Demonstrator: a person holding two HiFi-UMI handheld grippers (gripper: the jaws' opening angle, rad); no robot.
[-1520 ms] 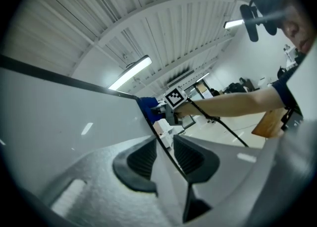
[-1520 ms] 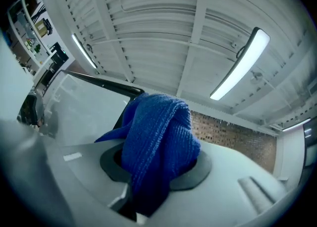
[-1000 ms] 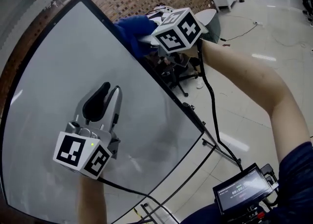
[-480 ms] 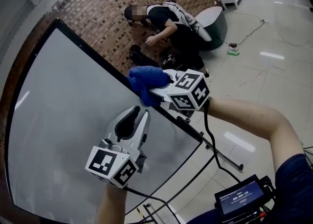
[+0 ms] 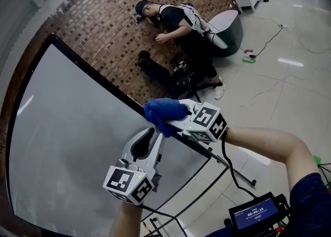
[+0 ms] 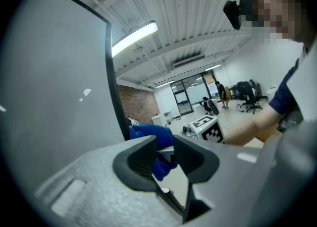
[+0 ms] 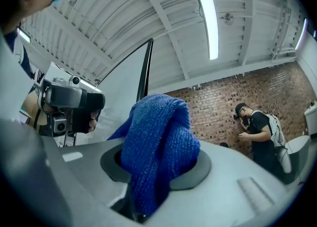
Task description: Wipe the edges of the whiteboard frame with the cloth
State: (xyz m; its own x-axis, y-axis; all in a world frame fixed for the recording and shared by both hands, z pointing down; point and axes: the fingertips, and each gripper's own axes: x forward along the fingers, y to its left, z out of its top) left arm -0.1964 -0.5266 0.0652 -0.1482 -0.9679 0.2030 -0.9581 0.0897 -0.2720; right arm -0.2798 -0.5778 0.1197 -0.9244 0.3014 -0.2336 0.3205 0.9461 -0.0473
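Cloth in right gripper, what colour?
The cloth is blue, clearest in the right gripper view.

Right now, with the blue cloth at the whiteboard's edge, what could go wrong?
The blue cloth is a loose bunch in the right gripper, so it could slide off the thin black frame and wipe the board face instead. The left gripper, shut and empty, sits near the board and could bump or scratch it.
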